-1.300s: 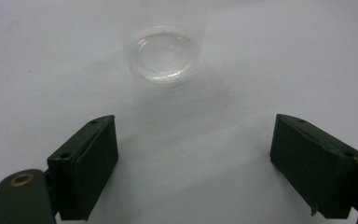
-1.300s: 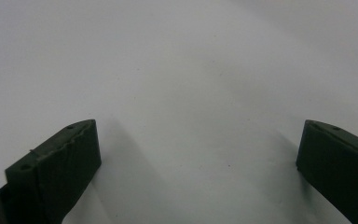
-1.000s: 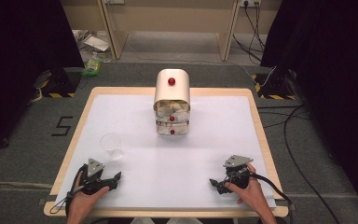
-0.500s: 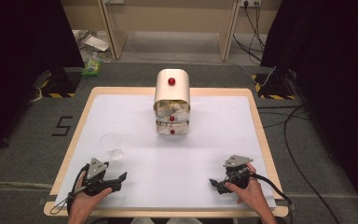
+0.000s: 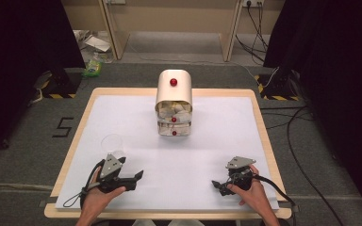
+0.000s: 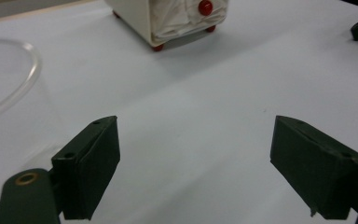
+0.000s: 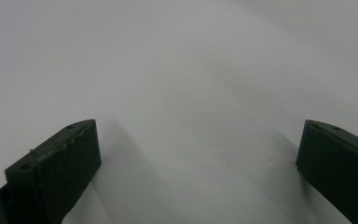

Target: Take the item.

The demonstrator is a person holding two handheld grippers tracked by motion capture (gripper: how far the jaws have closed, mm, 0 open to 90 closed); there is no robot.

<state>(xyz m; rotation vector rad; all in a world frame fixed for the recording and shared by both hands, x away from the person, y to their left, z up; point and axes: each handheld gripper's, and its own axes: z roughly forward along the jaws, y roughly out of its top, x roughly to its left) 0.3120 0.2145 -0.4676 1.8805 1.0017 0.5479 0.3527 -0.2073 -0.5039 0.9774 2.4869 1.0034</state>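
Two grippers rest low at the near edge of the white table [image 5: 122, 108], well apart, with a broad bare stretch of tabletop between them. At the left, a black "5" [image 5: 64, 127] is marked on the grey floor beside the table's left edge. The clear plastic cup [image 5: 112, 143] stands upright, mouth up, just beyond the left gripper [image 5: 138, 178]; in the left gripper view its rim [image 6: 14, 70] curves in at the upper left, apart from the jaws. That gripper's jaws stand wide and hold nothing, pointing rightward across the table. Farther back, at the table's middle, sits the cream dispenser box [image 5: 174, 102] with red knobs, its front facing the person and its long axis upright; open surface lies all around it. At the right, the right gripper [image 5: 215, 184] points leftward, near the front right corner, its jaws spread wide over bare tabletop, holding nothing. No brand or label can be read on the cup or box
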